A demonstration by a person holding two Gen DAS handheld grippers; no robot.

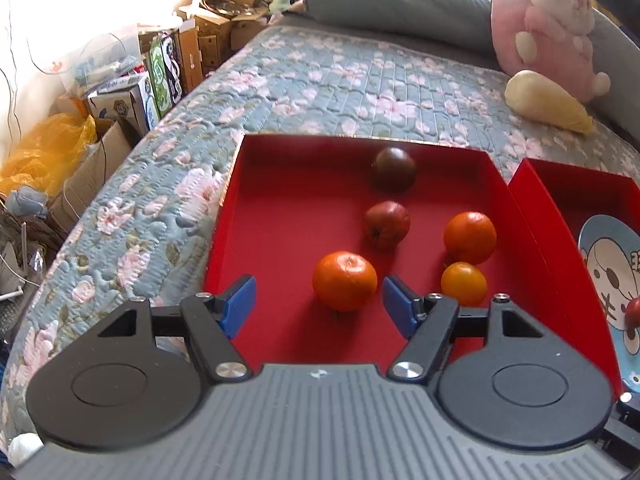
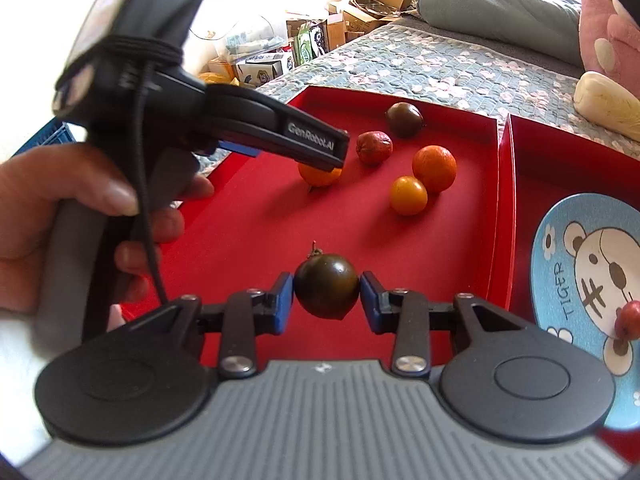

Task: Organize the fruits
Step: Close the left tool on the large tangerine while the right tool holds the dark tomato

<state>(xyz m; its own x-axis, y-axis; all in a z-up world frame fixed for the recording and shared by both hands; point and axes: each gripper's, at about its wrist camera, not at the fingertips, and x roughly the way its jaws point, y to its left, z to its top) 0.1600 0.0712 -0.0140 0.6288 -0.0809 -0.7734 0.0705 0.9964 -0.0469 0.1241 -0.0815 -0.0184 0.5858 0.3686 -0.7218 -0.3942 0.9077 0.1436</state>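
Observation:
A red tray (image 1: 280, 208) on the bed holds several fruits. My left gripper (image 1: 316, 304) is open with an orange mandarin (image 1: 345, 280) just ahead between its blue fingers. Beyond lie a red fruit (image 1: 386, 224), a dark tomato (image 1: 394, 169), an orange (image 1: 470, 237) and a small yellow-orange fruit (image 1: 464, 283). My right gripper (image 2: 327, 300) is shut on a dark green-brown tomato (image 2: 327, 291), its pads touching both sides. The left gripper's body (image 2: 280, 136) shows in the right wrist view over the mandarin (image 2: 320, 174).
A second red tray (image 2: 520, 184) on the right holds a blue cartoon plate (image 2: 580, 272) with a small red fruit (image 2: 628, 320) on it. A pale yellow plush (image 1: 544, 102), a pink plush toy (image 1: 548, 20) and pillow lie behind. Cardboard boxes (image 1: 120, 92) clutter the floor at the left.

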